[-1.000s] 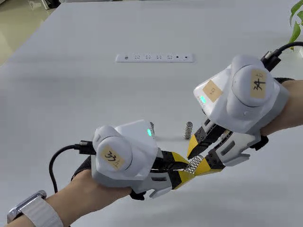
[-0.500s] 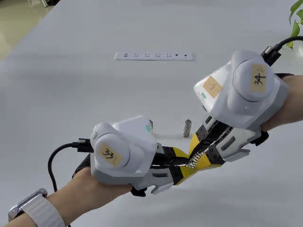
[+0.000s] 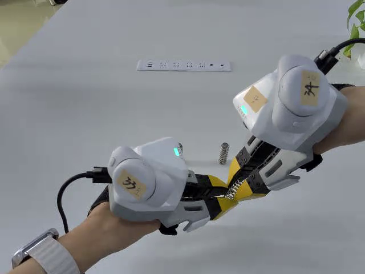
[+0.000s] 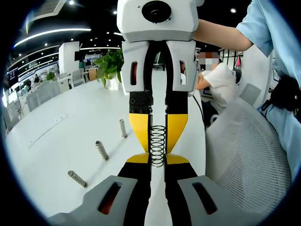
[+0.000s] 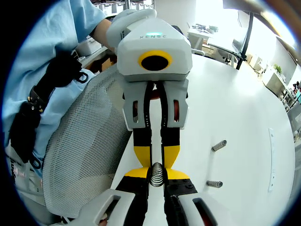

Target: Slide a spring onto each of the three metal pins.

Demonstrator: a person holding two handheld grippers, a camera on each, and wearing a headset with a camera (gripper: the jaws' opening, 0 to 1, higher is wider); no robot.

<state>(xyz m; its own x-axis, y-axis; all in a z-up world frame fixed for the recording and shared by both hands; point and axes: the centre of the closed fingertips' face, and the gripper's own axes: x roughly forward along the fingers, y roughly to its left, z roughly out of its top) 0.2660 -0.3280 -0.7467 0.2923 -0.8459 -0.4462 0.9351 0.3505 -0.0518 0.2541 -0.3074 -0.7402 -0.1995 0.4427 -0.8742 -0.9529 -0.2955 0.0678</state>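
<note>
1. At the lower left of the head view, the white left gripper has its yellow-tipped jaws pressed together. I take the faint sliver they hold to be a thin metal pin. That wrist should be steady, with the pin pointed straight at the other tips.
2. Just above centre, a coil-wrapped upright piece stands on the white table, near the work but clear of it. It should not be bumped.
3. At centre, the small steel coil spring hangs in the air between the two sets of tips. In the left gripper view its lower end touches the left gripper's tips. I judge the threading is in progress. The push should run along the pin's axis, because a sideways push could buckle the coils.
4. At the right, the white right gripper reaches down from the upper right and pinches the spring by its sides. A light squeeze suits best, so the coils stay round.
</note>
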